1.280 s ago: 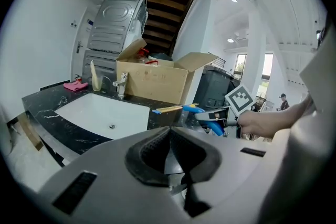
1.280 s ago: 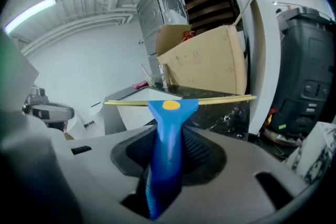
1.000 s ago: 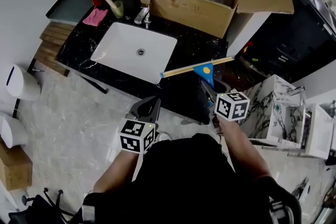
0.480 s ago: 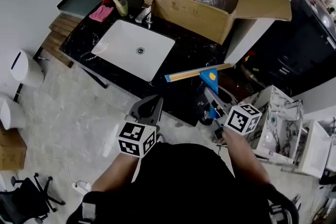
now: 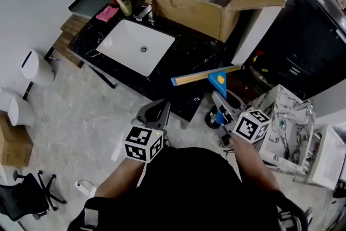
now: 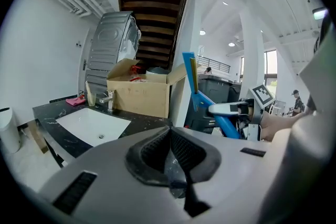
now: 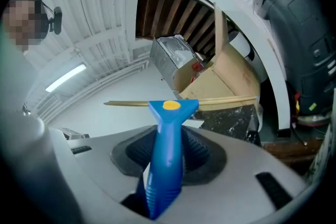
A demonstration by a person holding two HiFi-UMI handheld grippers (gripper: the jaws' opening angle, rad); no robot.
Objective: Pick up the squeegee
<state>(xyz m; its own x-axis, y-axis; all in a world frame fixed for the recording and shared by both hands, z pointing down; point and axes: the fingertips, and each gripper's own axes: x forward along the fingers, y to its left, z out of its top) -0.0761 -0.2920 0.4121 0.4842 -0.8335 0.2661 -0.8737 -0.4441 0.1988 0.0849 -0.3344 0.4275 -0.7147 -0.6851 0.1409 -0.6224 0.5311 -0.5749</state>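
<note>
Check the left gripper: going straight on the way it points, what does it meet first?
Most likely the black countertop, just right of the sink in the left gripper view. The left gripper is shut, empty and tilted slightly downward. The cardboard box stands farther along that line. Depth is unclear.

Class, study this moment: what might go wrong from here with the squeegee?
1. The right gripper grips the squeegee by its blue handle only, so the long blade may twist or slip.
2. In the head view one blade end lies over the black counter edge; a swing might knock it.
</note>
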